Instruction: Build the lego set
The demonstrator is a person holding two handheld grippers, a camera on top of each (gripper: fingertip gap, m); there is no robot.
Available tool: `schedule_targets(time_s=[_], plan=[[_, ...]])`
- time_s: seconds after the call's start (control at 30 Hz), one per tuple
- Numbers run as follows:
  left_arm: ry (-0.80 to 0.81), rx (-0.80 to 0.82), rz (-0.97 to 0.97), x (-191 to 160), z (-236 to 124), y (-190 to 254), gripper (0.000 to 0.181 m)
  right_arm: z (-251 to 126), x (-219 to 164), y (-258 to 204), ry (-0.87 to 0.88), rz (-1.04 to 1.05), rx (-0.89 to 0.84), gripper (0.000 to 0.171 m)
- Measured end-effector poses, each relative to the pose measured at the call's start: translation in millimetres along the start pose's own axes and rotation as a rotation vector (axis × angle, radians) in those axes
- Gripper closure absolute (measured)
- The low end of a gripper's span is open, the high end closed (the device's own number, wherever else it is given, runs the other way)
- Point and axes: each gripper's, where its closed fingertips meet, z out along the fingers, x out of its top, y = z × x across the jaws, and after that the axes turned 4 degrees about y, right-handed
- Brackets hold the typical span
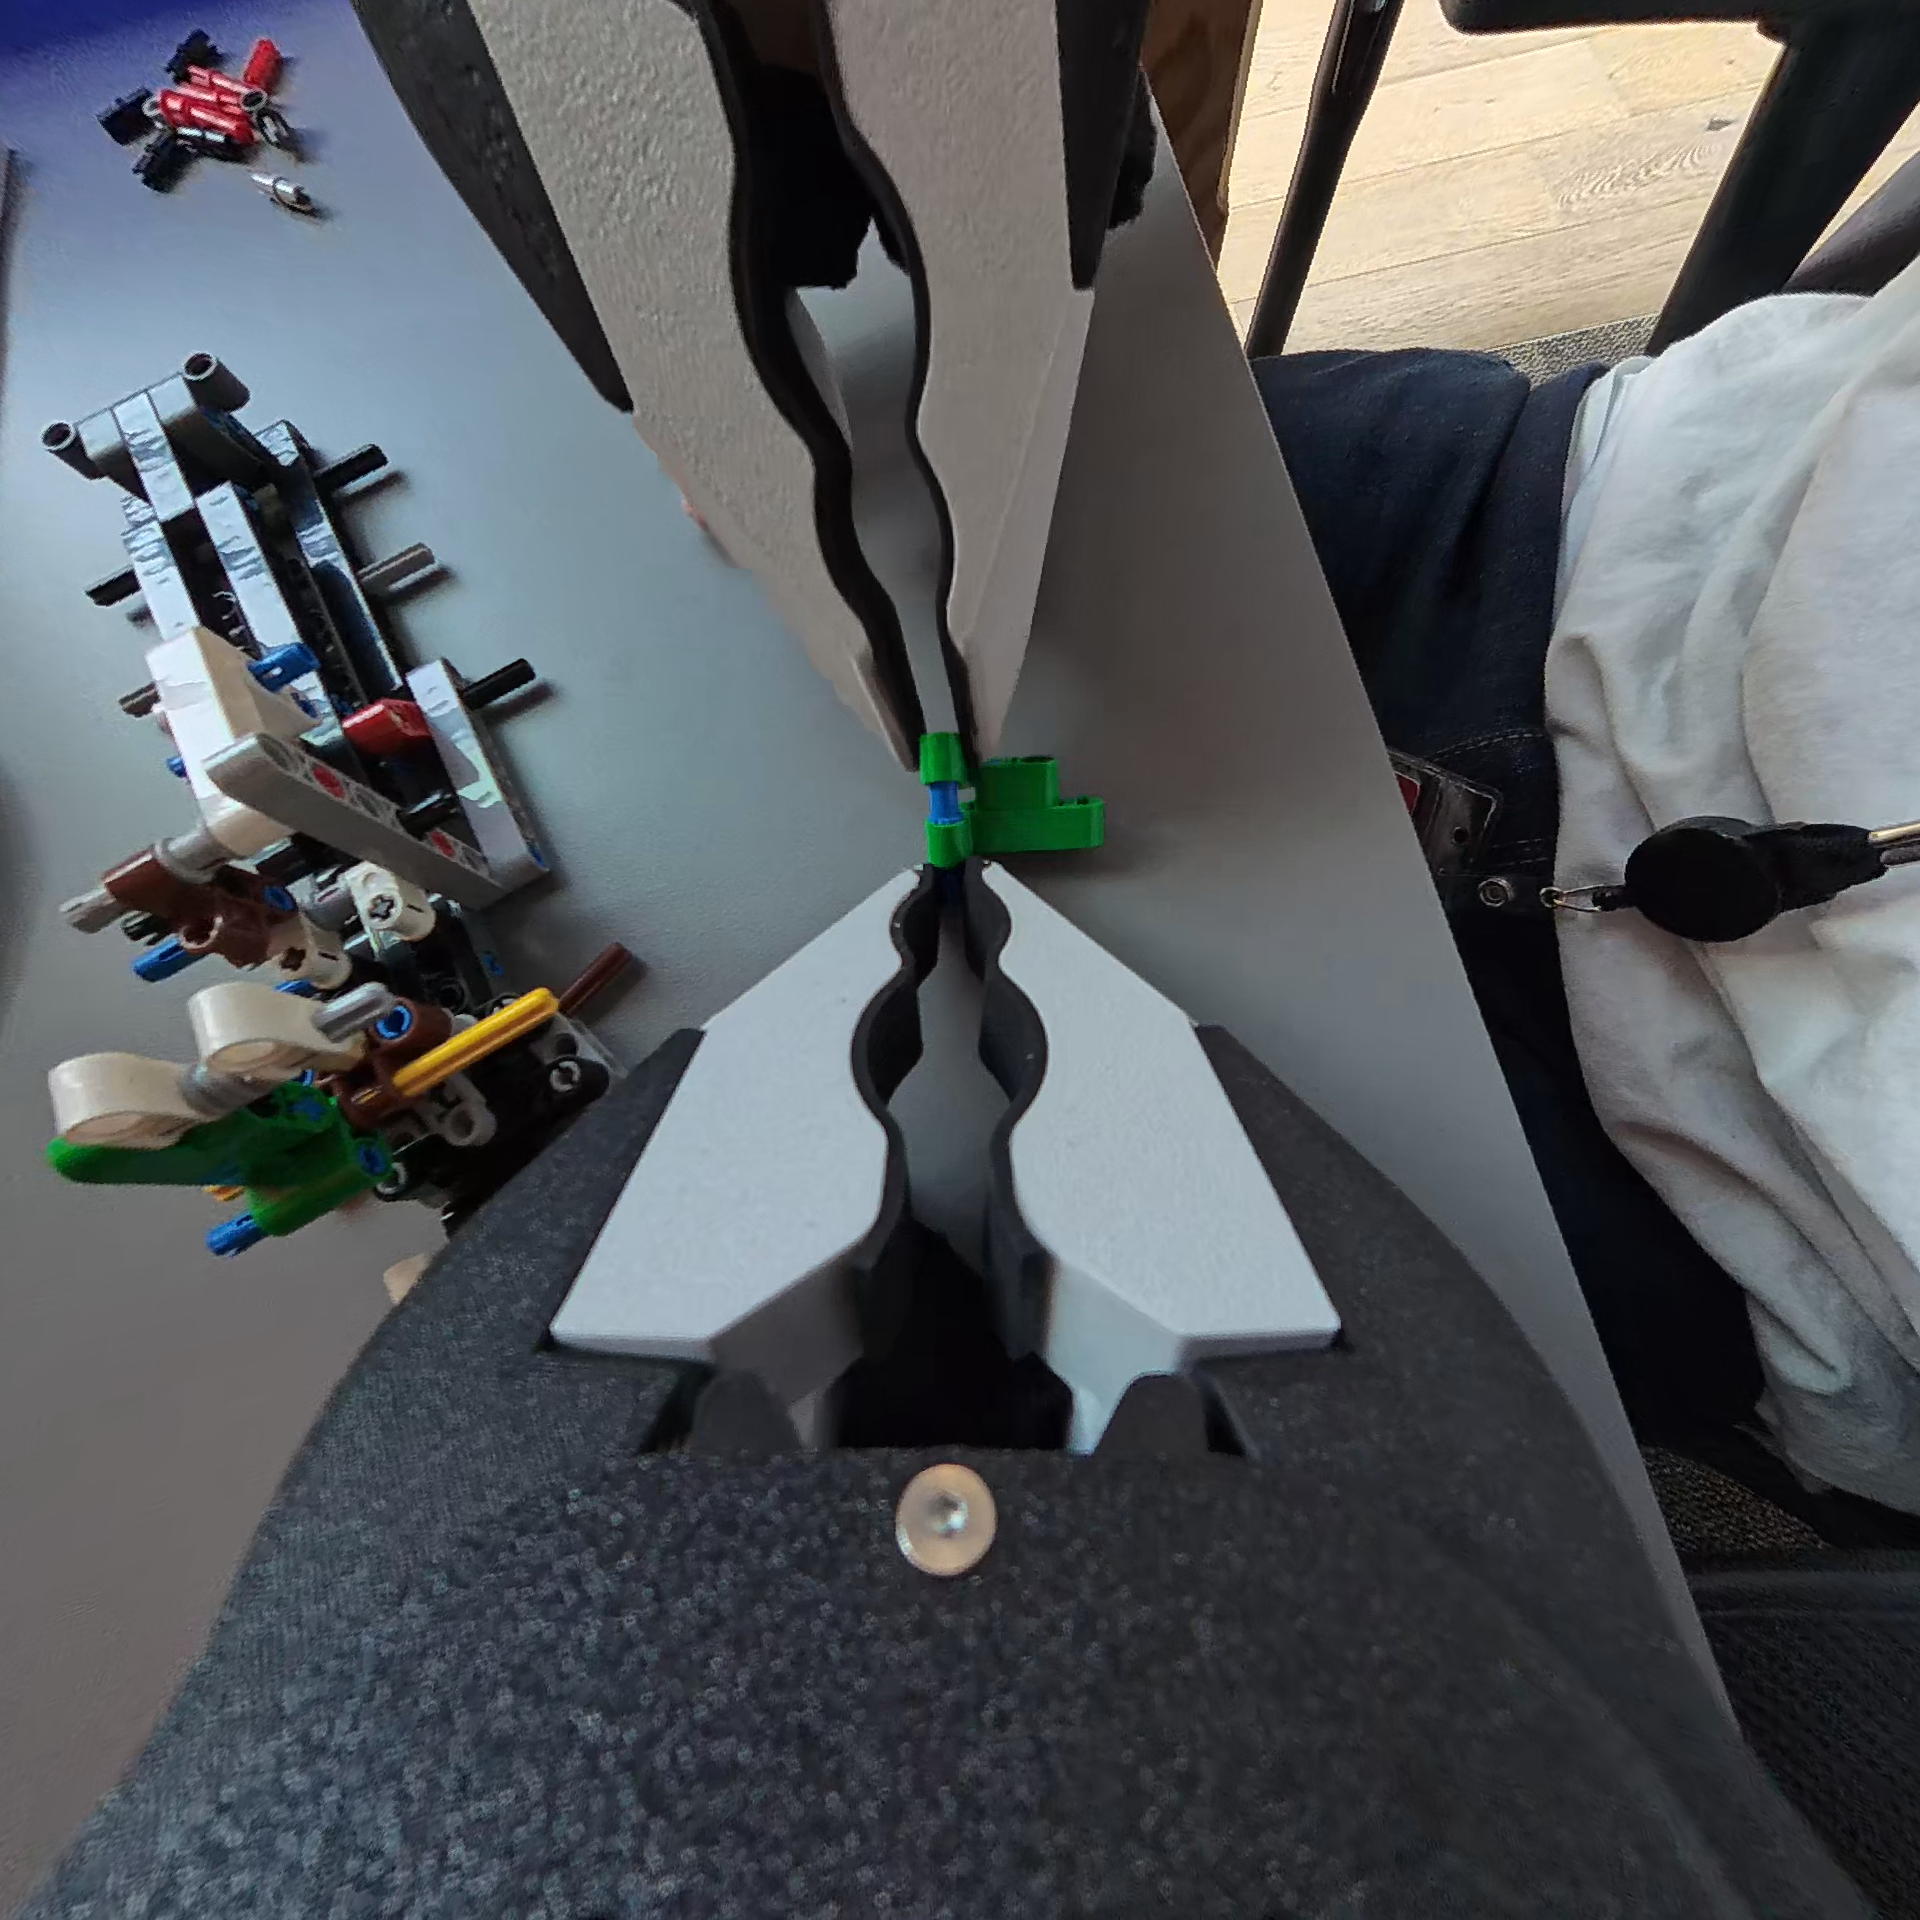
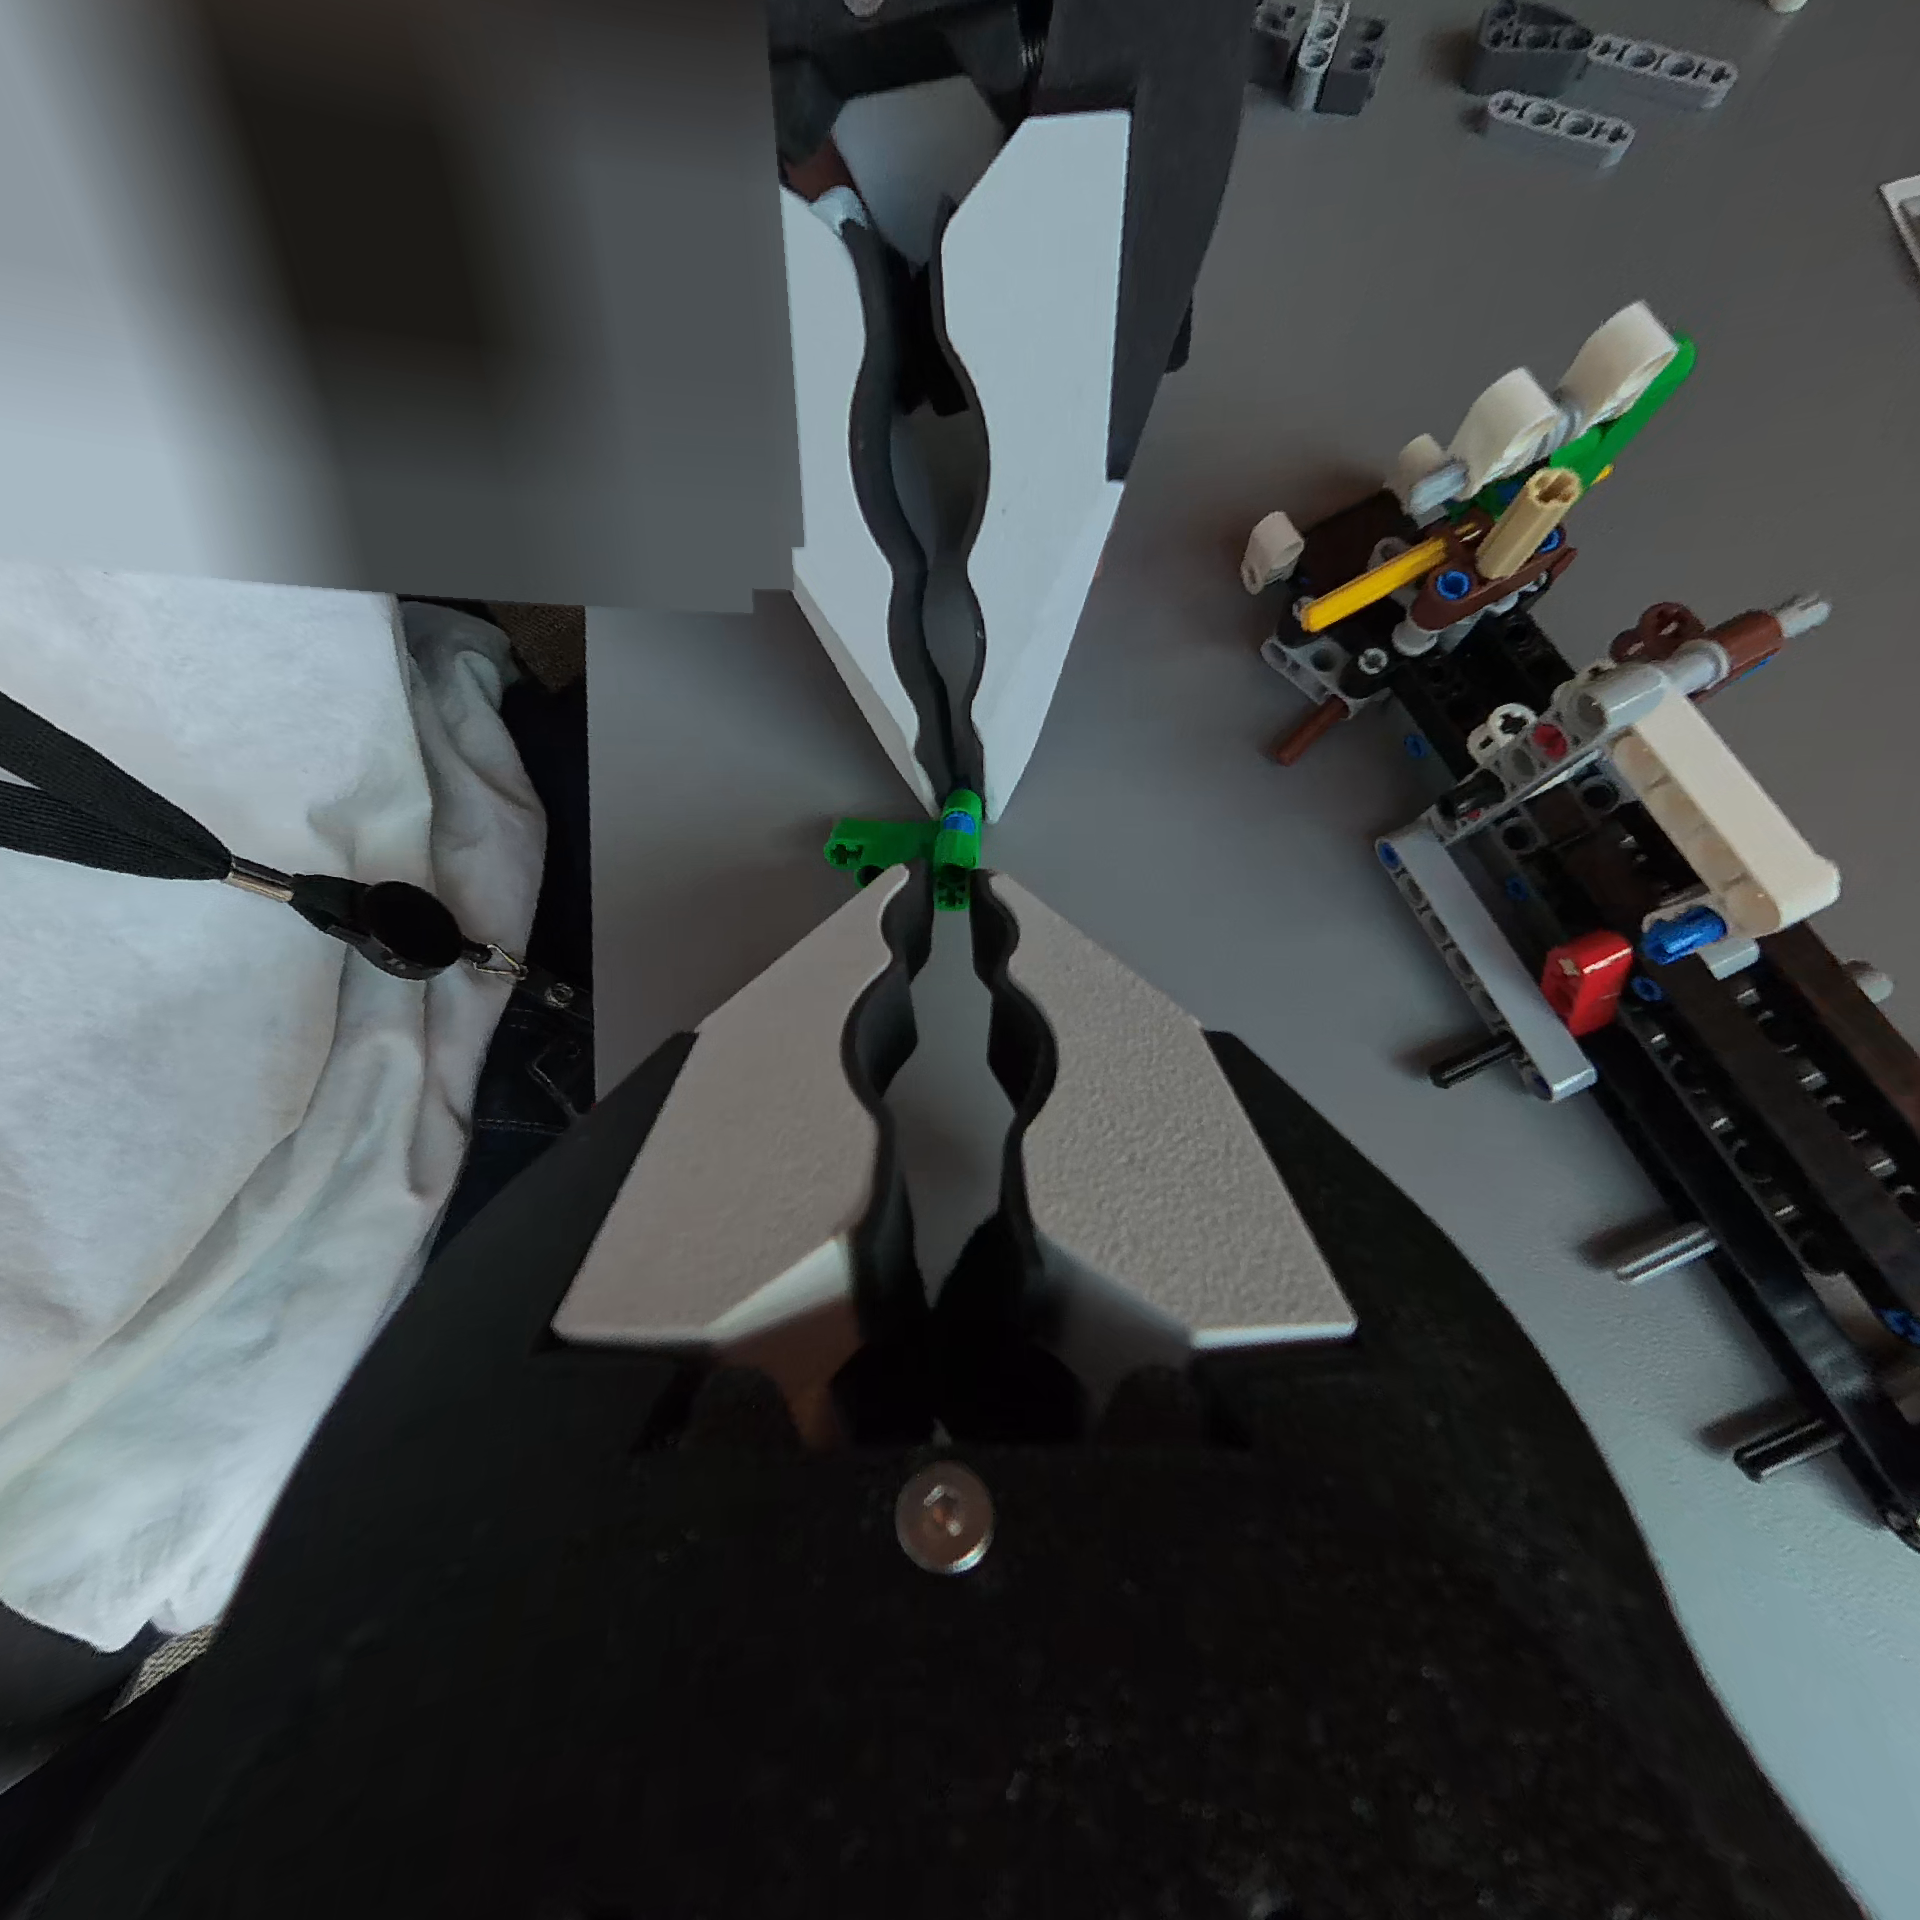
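A small green Lego assembly (image 1: 1023,805) with a blue pin (image 1: 943,802) through it hangs between my two grippers above the grey table (image 1: 675,644). My left gripper (image 1: 943,878) comes from below in the left wrist view and is shut on the assembly's lower end. My right gripper (image 1: 940,727) meets it from above, shut on the upper green connector. In the right wrist view my right gripper (image 2: 948,883) pinches the green assembly (image 2: 956,842) and the left gripper (image 2: 958,784) faces it tip to tip.
The partly built model (image 1: 312,727) lies on the table, also visible in the right wrist view (image 2: 1621,831). Loose red and black parts (image 1: 208,104) and grey beams (image 2: 1558,73) lie farther off. A person in a white shirt (image 2: 208,1039) sits at the table edge. Only a small space, under 4 cm, lies between the two pairs of fingers.
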Motion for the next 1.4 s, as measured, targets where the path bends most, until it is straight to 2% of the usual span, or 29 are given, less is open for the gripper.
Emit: schedule_targets(time_s=[0.03,0.3,0.6,0.83,1.17,1.4], plan=[[0.0,-0.002,-0.001,-0.1,-0.2,0.2,0.18,0.3,0.9,-0.3,-0.004,0.014,0.008,0.165],[0.002,-0.043,-0.018,0.3,-0.6,3.5,0.179,0.2,2.0,-4.9,-0.073,0.12,0.094,0.166],[0.005,-0.039,0.012,0.5,-0.9,5.6,0.178,-1.0,-1.4,-5.8,-0.185,0.148,0.135,0.166],[0.007,-0.027,0.038,0.8,-1.1,6.6,0.178,-0.9,-1.5,-7.1,-0.199,0.149,0.136,0.166],[0.009,-0.1,-0.072,1.6,-2.1,5.6,0.179,-0.6,-2.8,-5.9,-0.241,0.173,0.151,0.166],[0.003,-0.086,-0.082,2.0,-0.5,4.1,0.179,-0.5,-4.6,-4.8,-0.257,0.186,0.157,0.166]])
